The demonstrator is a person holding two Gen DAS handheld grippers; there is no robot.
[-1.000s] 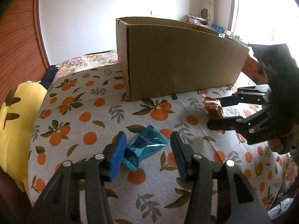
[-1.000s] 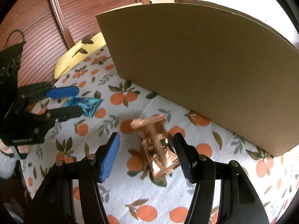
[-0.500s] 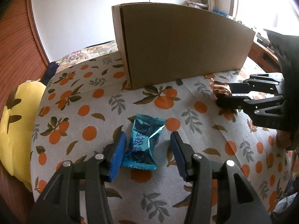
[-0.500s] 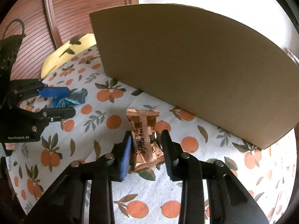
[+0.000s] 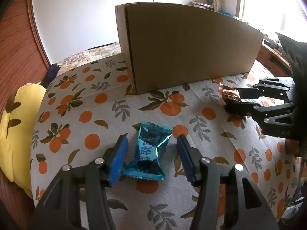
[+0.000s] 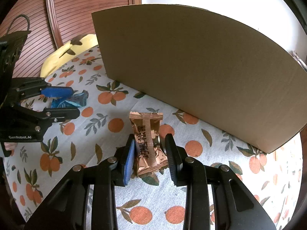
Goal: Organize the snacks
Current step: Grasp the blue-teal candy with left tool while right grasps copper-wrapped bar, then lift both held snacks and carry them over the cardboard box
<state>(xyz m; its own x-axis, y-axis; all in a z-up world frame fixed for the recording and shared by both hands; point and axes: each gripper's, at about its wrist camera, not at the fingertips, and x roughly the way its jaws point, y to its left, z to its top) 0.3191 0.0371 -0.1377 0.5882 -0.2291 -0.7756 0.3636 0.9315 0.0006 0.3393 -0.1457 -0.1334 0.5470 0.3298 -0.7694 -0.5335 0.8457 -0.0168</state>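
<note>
A blue foil snack packet (image 5: 148,149) lies on the orange-print tablecloth between the fingers of my left gripper (image 5: 152,153), which is open around it; the left pad touches its lower corner. It also shows in the right wrist view (image 6: 71,101). A copper foil snack packet (image 6: 147,143) sits between the fingers of my right gripper (image 6: 149,151), which is shut on it. The copper packet (image 5: 229,94) and right gripper (image 5: 233,100) show at right in the left wrist view. A tall cardboard box (image 5: 184,53) stands behind both packets.
The tablecloth (image 5: 86,115) covers a round-edged table. A yellow plush toy (image 5: 17,126) lies off the left edge. Wood-slat panels (image 6: 76,15) stand behind. The box wall (image 6: 191,67) rises close beyond the right gripper. A windowsill with clutter is far right.
My right gripper closed on the copper packet. My left gripper moved forward and lower so the blue packet now lies straight between its open fingers.
</note>
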